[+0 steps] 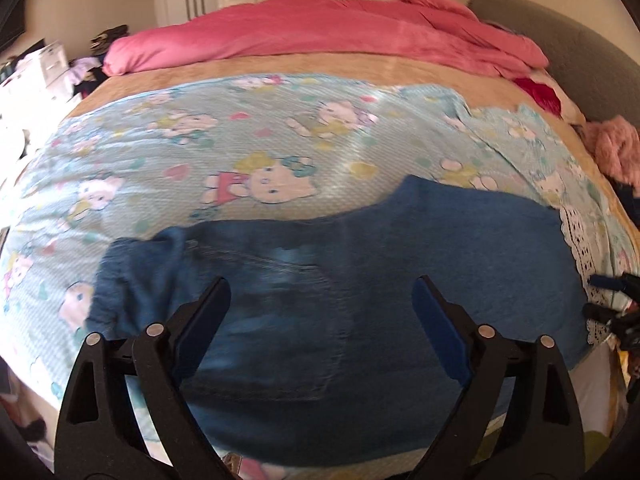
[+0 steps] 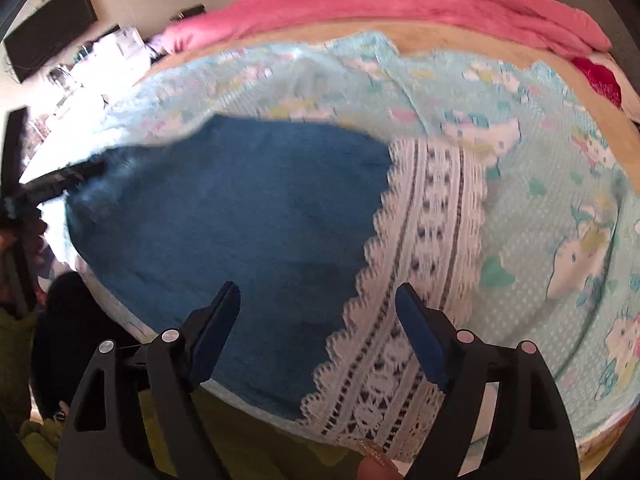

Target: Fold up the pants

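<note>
Nearest, the left gripper (image 1: 322, 292) hangs with its jaws spread wide and empty over the blue pants (image 1: 360, 272); the right gripper (image 2: 318, 300) is likewise spread, gripping nothing. The pants lie flat along the bed's near edge, long axis running side to side on the cartoon-print sheet (image 1: 248, 140), one end against its lace trim (image 2: 424, 248). Farther off lies a pink blanket (image 1: 320, 36).

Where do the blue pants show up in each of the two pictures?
Left wrist: the pants fill the lower middle, behind the open left gripper.
Right wrist: the pants lie centre-left, with their lace hem to the right.
Shared landmark: the pink blanket at the far side.
</note>
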The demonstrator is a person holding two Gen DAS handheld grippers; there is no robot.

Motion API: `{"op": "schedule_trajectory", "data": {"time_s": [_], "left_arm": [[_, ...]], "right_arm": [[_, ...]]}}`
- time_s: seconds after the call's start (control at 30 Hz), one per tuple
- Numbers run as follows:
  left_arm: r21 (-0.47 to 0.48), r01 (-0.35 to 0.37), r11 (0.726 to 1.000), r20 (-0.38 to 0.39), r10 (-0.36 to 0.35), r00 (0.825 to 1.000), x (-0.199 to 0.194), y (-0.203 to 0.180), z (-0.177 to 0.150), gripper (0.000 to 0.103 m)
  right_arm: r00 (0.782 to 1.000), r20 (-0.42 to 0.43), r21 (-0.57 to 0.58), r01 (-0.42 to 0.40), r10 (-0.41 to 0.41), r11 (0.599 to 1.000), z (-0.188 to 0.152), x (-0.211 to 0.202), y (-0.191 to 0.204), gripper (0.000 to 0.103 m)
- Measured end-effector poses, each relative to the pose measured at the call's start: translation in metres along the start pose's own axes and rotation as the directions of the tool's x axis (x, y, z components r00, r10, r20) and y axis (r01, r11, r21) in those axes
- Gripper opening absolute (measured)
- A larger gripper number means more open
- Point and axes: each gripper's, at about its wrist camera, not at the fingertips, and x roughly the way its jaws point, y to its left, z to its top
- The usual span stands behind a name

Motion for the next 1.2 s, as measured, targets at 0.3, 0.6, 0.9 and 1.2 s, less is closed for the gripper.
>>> {"op": "schedule_trajectory", "data": {"time_s": [0.3, 0.6, 0.9, 1.2], "left_arm": [[0.061, -0.01, 0.998, -0.095, 0.016, 0.995, 0.052, -0.018, 0.007, 0.092], [0.022, -0.008, 1.0, -0.134, 0.011, 0.991, 0.073, 0.01, -0.006, 0.095], [0.023, -0.024, 0.999, -0.119, 0.026, 0.993, 0.07, 0.008, -0.006, 0.095], [0.041, -0.023, 0.999, -0.06, 0.025, 0.998, 0.026, -0.01, -0.004, 0.094]], "right_arm": [[0.996, 0.083, -0.055, 0.026, -0.021, 0.998, 0.065, 0.017, 0.006, 0.081], [0.992, -0.108, -0.038, 0.061, -0.065, 0.997, 0.058, 0.08, -0.012, 0.082], [0.996, -0.08, -0.004, 0.041, -0.041, 0.999, 0.061, 0.073, -0.014, 0.082], [0.999, 0.013, 0.027, 0.037, -0.038, 0.999, 0.057, 0.03, -0.026, 0.09]]}}
